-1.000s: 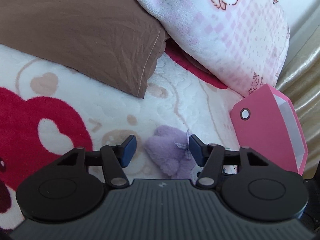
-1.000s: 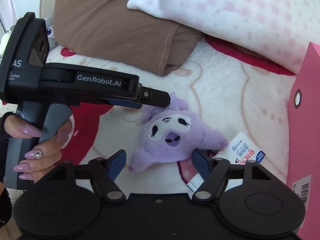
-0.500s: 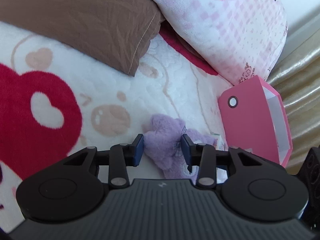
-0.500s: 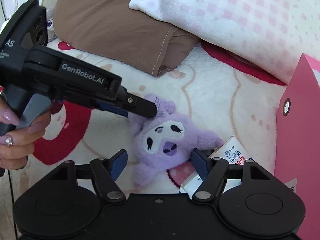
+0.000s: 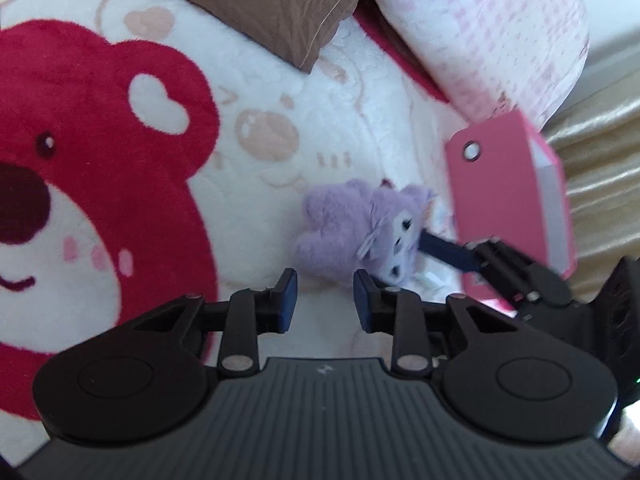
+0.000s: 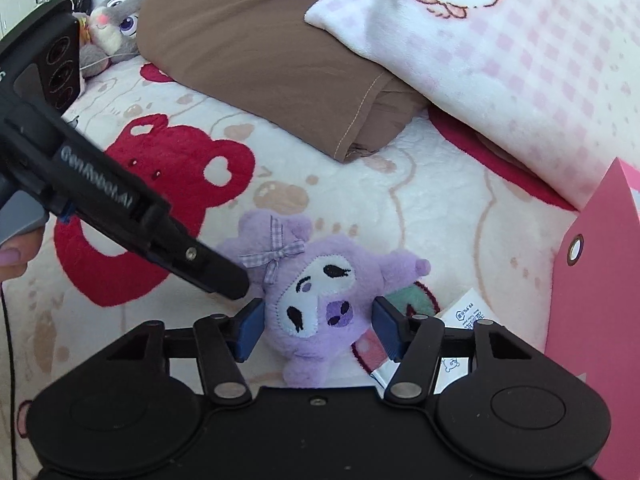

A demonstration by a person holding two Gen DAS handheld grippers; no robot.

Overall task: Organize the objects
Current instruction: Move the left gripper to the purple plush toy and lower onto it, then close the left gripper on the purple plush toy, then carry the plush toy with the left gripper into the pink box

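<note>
One purple plush toy (image 6: pixel 316 304) is seen on the blanket (image 6: pixel 440 208), at 9 o'clock of one pink box (image 6: pixel 592 300); it is pinched by the right gripper (image 6: pixel 318 326), whose jaws have just been closing; the left gripper (image 5: pixel 325 300), tilted downward, has been closing on nothing, a narrow gap remaining.

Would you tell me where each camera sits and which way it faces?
Left wrist: on the left gripper, looking down across the bear blanket at the purple plush toy; its jaws, just closing, hold nothing.
Right wrist: on the right gripper, looking down at the toy; its jaws, just closing, press it; a hand shows left.
Both show the toy, pink box, brown pillow, and the other gripper.
</note>
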